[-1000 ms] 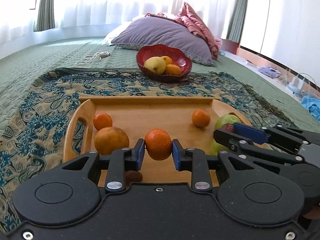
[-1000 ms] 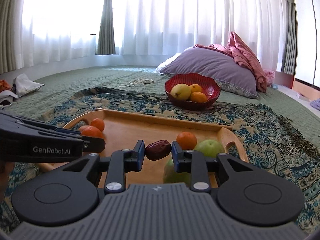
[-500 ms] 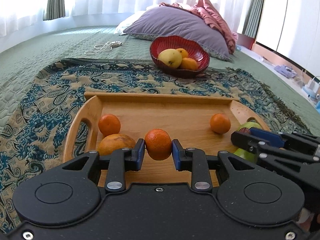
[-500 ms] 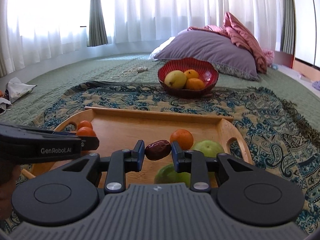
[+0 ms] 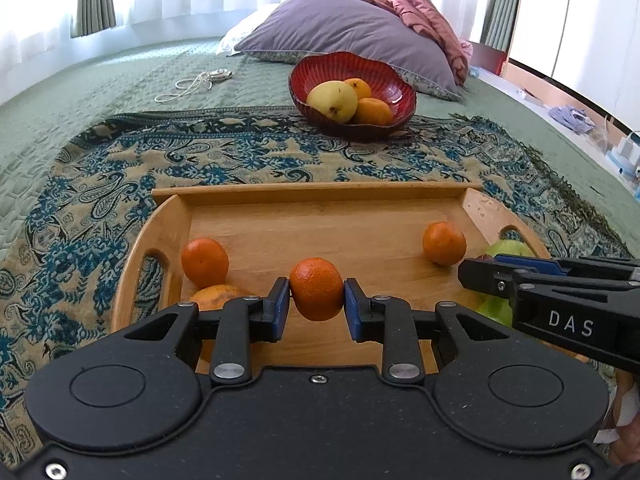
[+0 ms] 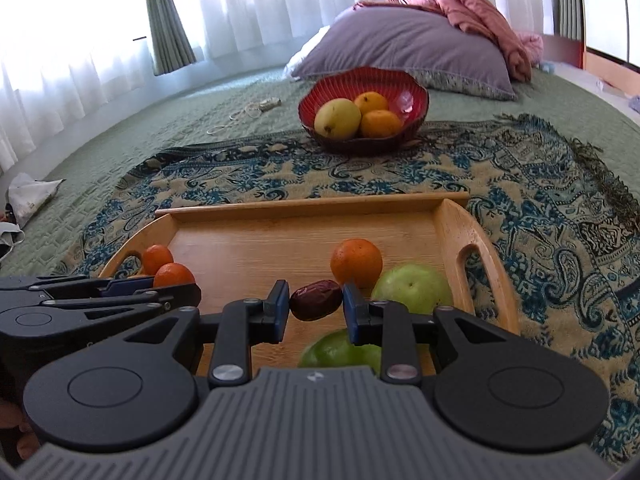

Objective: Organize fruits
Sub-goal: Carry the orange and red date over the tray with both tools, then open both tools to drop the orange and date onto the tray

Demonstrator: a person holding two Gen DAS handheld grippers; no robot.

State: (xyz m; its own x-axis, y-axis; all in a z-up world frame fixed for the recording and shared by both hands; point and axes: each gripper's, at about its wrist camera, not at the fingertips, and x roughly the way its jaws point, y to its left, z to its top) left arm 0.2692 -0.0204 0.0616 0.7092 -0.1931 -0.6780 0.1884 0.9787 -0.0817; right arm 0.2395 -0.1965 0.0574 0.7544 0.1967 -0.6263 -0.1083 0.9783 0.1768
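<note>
My left gripper (image 5: 316, 309) is shut on a small orange (image 5: 316, 294), held above the wooden tray (image 5: 320, 194). My right gripper (image 6: 316, 309) is shut on a brown date (image 6: 316, 305), held above the same tray (image 6: 304, 205). On the tray lie two more small oranges (image 5: 205, 262) (image 5: 444, 242), a larger orange (image 5: 218, 296) and two green apples (image 6: 412, 288) (image 6: 340, 354). A red bowl (image 5: 394, 80) (image 6: 408, 92) beyond the tray holds a yellow pear (image 5: 333, 100) and two oranges (image 5: 373, 111).
The tray sits on a blue and tan paisley cloth (image 5: 240, 152) spread over a green quilted bed. A purple pillow (image 5: 348, 30) and a pink blanket lie behind the bowl. A white cord (image 5: 192, 84) lies at the far left. Curtained windows stand behind.
Both grippers have risen and tipped forward with their fruit, so the tray and bowl show more from above. Both grips are unchanged.
</note>
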